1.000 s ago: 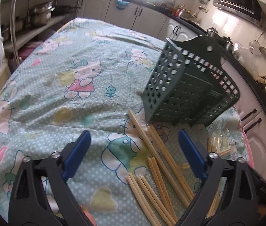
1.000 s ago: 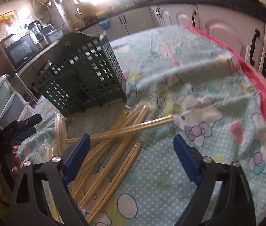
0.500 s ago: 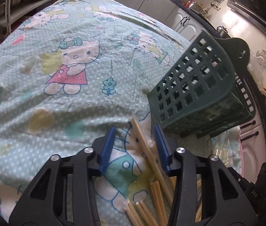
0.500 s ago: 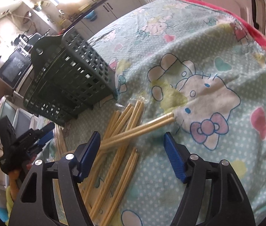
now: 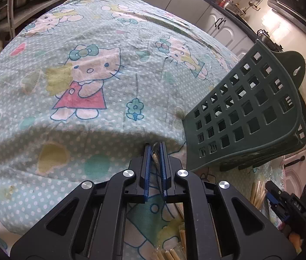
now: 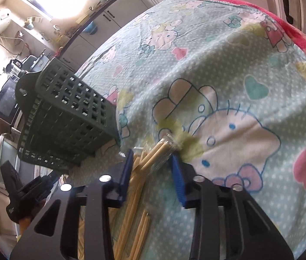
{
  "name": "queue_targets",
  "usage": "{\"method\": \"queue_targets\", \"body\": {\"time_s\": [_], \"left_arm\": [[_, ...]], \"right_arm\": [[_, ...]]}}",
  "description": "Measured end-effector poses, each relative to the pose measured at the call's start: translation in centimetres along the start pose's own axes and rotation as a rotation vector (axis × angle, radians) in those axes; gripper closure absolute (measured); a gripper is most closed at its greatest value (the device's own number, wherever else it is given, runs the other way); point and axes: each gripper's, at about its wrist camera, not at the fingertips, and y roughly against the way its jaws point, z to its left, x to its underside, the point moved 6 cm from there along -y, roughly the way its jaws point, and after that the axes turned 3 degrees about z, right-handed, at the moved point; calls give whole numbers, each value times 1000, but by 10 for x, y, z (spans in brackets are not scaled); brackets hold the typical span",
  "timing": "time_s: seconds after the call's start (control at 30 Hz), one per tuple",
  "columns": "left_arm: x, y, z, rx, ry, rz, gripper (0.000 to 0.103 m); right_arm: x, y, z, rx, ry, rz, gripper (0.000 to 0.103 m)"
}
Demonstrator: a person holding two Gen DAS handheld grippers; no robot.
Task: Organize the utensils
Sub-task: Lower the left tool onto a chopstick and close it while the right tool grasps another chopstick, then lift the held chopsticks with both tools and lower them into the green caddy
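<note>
- A kitchen desk lay under a cartoon-cat cloth (image 5: 88,43).
- Left wrist view: the left gripper (image 5: 155,151) had its jaws closed on a clear-wrapped chopstick end (image 5: 154,155), just beside the green basket (image 5: 250,117).
- Right wrist view: the right gripper (image 6: 153,162) had its jaws closing around wrapped chopsticks (image 6: 153,158), near the basket (image 6: 66,117).

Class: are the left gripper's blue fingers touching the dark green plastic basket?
Apart. The left wrist view shows cloth between the fingers and the basket.
</note>
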Motion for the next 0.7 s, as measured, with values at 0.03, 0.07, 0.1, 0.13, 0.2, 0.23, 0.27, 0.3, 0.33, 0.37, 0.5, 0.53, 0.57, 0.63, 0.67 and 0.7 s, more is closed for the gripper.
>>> {"method": "queue_targets", "body": {"time_s": [0.03, 0.07, 0.1, 0.13, 0.2, 0.23, 0.27, 0.3, 0.33, 0.37, 0.5, 0.53, 0.57, 0.63, 0.67, 0.7], "left_arm": [[-1, 0, 0, -1, -3, -3, 98], [-1, 0, -1, -5, -7, -4, 99], [0, 1, -1, -9, -14, -7, 99], [-1, 1, -2, -12, -19, -10, 99], [-1, 5, -3, -12, -25, -20, 99], [-1, 9, -4, -8, -31, -29, 99], [-2, 12, -6, -7, -35, -38, 99], [-3, 15, -7, -5, -38, -47, 99], [-4, 19, -9, -2, -42, -56, 99], [-5, 27, -11, 2, -50, -72, 99], [-11, 49, -17, 13, -75, -118, 100], [-12, 57, -20, 20, -82, -133, 100], [-13, 62, -22, 22, -87, -143, 100], [-14, 75, -27, 25, -105, -167, 100], [-15, 83, -30, 27, -116, -182, 100], [-16, 89, -34, 32, -125, -192, 100]], "right_arm": [[-3, -2, -1, 3, 0, -2, 76], [-4, -2, -1, 5, 1, -4, 78], [-6, -3, -1, 8, 8, -7, 83], [-8, -4, 0, 8, 18, -7, 84], [-11, -4, 0, 2, 17, -9, 86], [-12, -3, 1, -4, 15, -10, 87], [-13, -1, 2, -13, 17, -13, 87], [-14, 2, 3, -20, 19, -19, 88], [-15, 4, 6, -28, 21, -23, 88], [-15, 7, 9, -47, 30, -28, 89], [-15, 26, 28, -100, 94, -62, 91], [-15, 31, 32, -112, 111, -70, 92], [-16, 38, 41, -125, 144, -85, 92], [-16, 49, 54, -150, 193, -103, 93], [-15, 55, 63, -166, 224, -112, 94], [-14, 60, 70, -179, 250, -118, 94]]}}
